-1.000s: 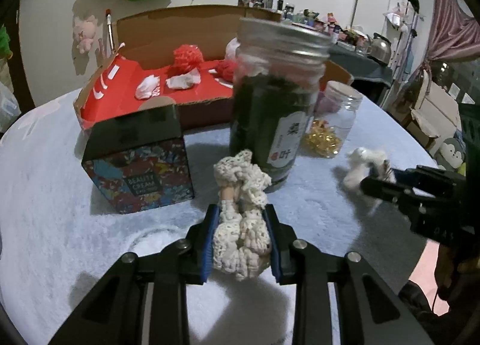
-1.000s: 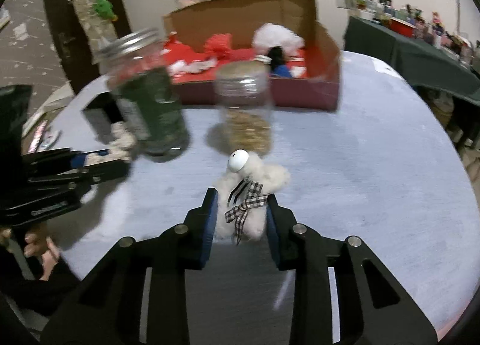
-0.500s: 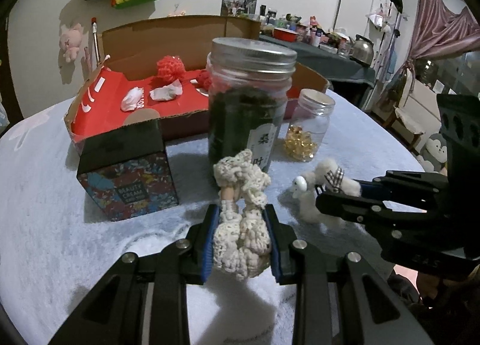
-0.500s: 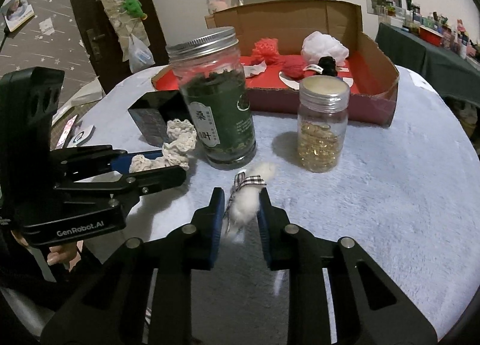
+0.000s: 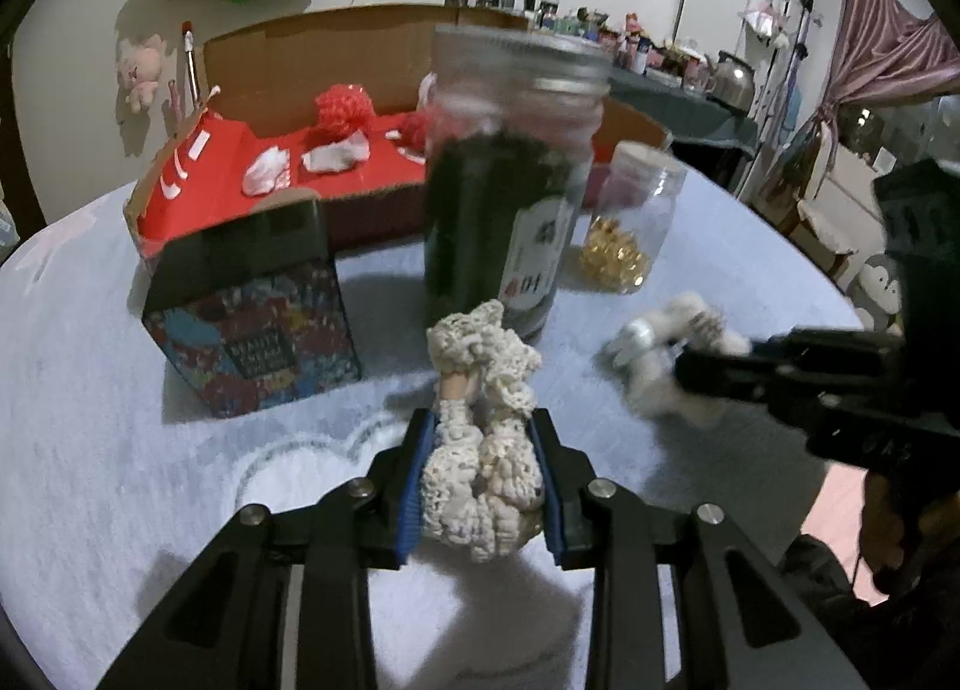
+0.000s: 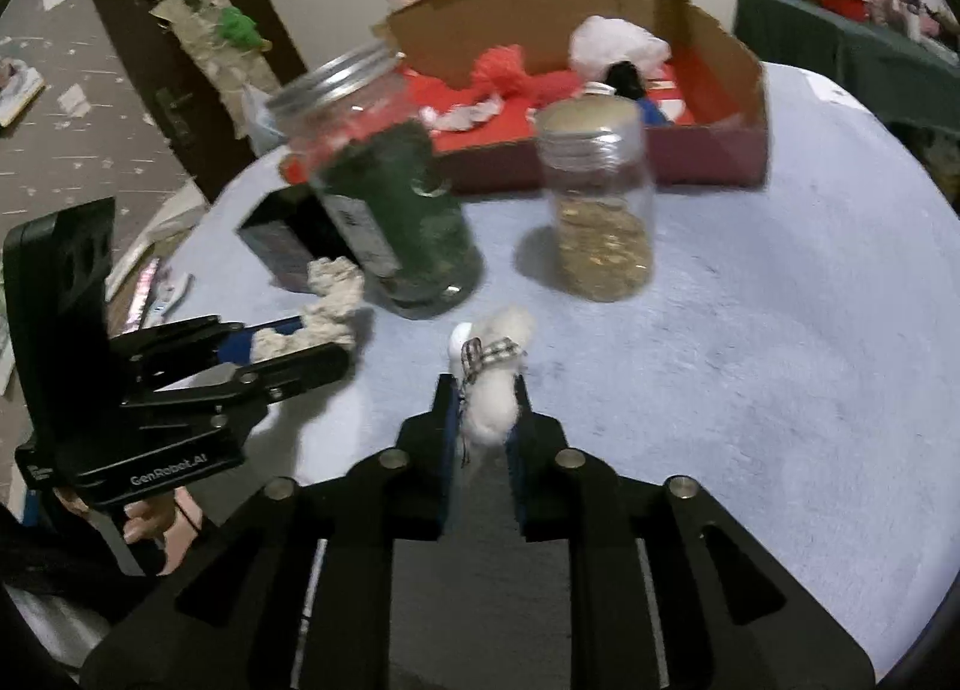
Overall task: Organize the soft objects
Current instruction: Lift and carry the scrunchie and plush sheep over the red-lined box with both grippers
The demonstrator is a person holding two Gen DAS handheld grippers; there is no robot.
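My left gripper (image 5: 482, 453) is shut on a cream crocheted scrunchie (image 5: 480, 432) and holds it above the table, in front of the tall jar of green leaves (image 5: 510, 192). The scrunchie also shows in the right wrist view (image 6: 318, 318). My right gripper (image 6: 483, 414) is shut on a small white plush toy with a plaid bow (image 6: 492, 384); the plush also shows blurred in the left wrist view (image 5: 666, 354). An open cardboard box with a red inside (image 5: 198, 174) stands at the back and holds red and white soft items.
A small jar of golden capsules (image 6: 600, 210) stands right of the green jar (image 6: 396, 210). A dark patterned carton (image 5: 252, 318) sits left of the green jar. The round table has a pale blue cloth (image 6: 780, 330). A cluttered shelf and counter lie beyond.
My right gripper has tilted and shifted with the plush toy in it; the view is blurred. My left gripper still holds the scrunchie and has moved a little toward the green jar.
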